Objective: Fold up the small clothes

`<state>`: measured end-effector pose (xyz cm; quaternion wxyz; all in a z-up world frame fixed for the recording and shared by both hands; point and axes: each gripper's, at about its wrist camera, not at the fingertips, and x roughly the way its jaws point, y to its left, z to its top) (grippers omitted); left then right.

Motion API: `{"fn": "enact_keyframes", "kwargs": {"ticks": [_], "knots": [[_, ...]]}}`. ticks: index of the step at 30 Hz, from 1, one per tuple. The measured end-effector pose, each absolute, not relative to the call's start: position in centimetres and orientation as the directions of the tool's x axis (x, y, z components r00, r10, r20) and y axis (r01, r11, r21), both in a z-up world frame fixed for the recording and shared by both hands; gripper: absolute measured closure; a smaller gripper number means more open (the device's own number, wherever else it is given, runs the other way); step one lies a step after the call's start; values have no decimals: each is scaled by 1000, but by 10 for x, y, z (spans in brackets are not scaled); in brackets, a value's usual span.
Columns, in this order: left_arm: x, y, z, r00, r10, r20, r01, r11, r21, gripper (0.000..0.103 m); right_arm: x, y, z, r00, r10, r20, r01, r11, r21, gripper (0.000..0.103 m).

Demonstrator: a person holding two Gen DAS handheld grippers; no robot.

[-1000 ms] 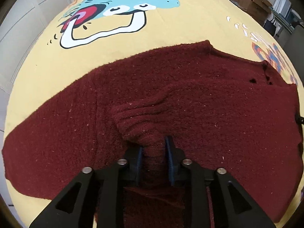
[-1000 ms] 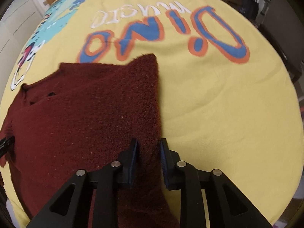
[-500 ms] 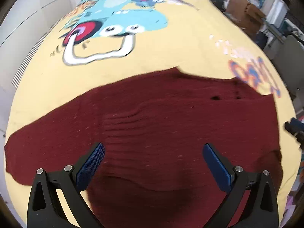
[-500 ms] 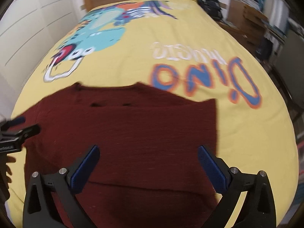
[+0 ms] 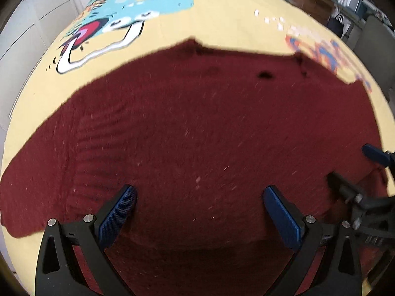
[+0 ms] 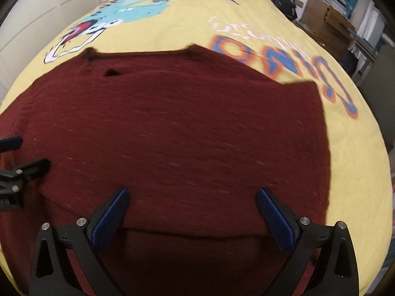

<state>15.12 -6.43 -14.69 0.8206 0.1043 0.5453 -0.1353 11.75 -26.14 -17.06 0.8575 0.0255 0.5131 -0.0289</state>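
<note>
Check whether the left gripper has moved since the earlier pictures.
Yes. The left gripper backed away from the maroon sweater's neckline, towards its hem; its jaws have just been opening, with nothing gripped now.

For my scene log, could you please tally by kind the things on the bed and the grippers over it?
Dark red knitted sweater: 1
Yellow printed bedspread: 1
Grippers: 2, the left gripper and the right gripper, both open with nothing between the pads
Total: 4
</note>
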Motion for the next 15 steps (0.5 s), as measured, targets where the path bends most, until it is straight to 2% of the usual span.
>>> {"fn": "enact_keyframes", "kwargs": {"ticks": [4,7,15], "knots": [[149,-46,-154,391,-94,-916,332,942,45,1,108,-296,-172,468,-67,-881,125,992,-9,0],[148,-37,-157,393,-111,-913,337,941,30,1,105,-311,-175,467,-19,-884,126,991,46,1],[145,-48,-164,450,-67,-891,304,949,82,1,109,-307,-181,451,-18,-892,149,987,56,0]]}}
